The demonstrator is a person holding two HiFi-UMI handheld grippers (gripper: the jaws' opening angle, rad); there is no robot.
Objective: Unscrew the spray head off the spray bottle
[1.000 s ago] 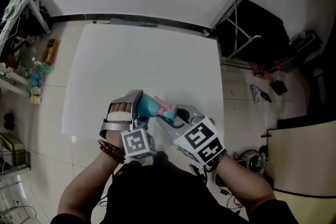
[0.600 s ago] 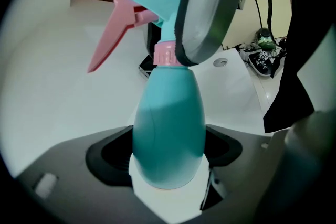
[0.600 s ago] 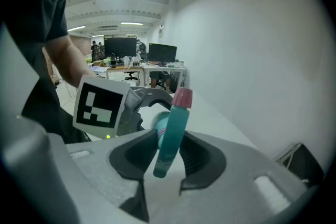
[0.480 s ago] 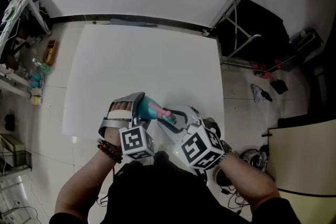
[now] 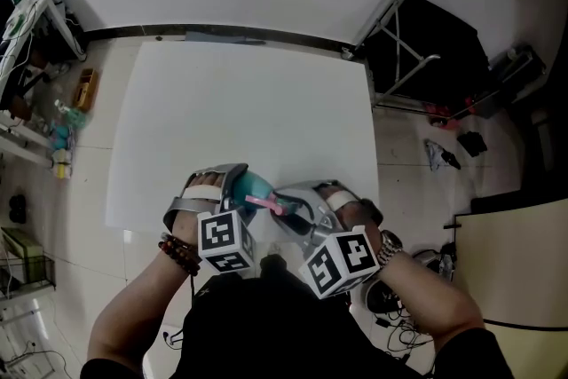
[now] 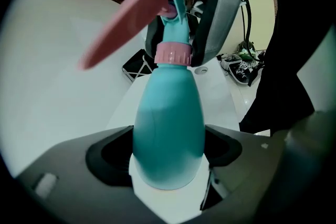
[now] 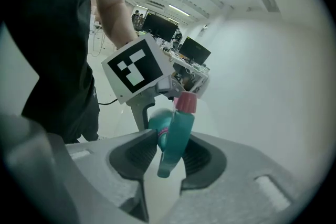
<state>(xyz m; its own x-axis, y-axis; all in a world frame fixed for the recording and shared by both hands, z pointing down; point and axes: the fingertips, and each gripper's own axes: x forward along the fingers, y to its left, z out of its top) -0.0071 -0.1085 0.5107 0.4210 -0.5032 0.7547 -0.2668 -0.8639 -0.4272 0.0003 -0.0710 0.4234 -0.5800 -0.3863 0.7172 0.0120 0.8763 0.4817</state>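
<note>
The teal spray bottle [image 5: 256, 185] lies tilted over the near edge of the white table. My left gripper [image 5: 241, 193] is shut on its body [image 6: 168, 123], which fills the space between the jaws. A pink collar [image 6: 173, 53] rings the bottle's neck, and the pink trigger [image 6: 126, 18] sticks out to the upper left. My right gripper [image 5: 291, 210] comes in from the right and is shut on the teal spray head [image 7: 176, 136]; the pink nozzle [image 7: 186, 102] pokes up beyond its jaws. The left gripper's marker cube [image 7: 134, 68] shows just behind the head.
The white table [image 5: 248, 102] stretches away in front of both hands. A black folding stand [image 5: 426, 58] is off its right side, with cables and small items on the floor [image 5: 444, 155]. Shelves with clutter [image 5: 53, 111] line the left.
My right gripper has rolled on the spray head, so its marker cube turned and dropped toward me. The pink trigger swung round with it. The left gripper shifted slightly, keeping the bottle.
</note>
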